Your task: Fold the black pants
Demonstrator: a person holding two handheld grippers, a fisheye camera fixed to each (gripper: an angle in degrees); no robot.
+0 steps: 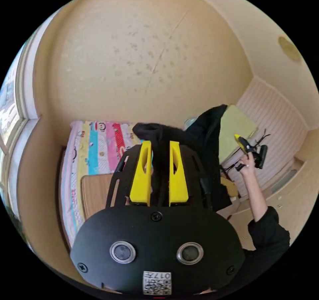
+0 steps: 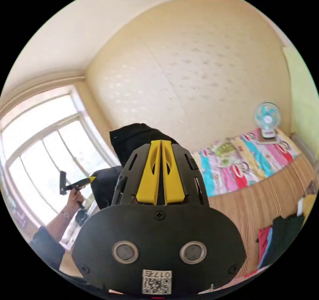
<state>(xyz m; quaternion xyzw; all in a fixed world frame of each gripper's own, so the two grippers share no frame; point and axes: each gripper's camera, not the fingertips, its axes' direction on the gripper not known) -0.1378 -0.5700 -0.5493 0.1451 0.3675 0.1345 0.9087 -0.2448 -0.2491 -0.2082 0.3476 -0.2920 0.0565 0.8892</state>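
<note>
Both grippers hold the black fabric pants (image 1: 206, 140) up in the air, well above the bed with the striped cartoon-print quilt (image 1: 96, 147). The left gripper (image 1: 159, 170) has its yellow jaws clenched on a thick bunch of the cloth. The right gripper (image 2: 161, 173) has its yellow jaws nearly closed on a thinner edge. The pants' long axis seems to hang down toward the bed. Judging by this, the coming move is lowering the garment flat, with neither hand clearly nearer.
</note>
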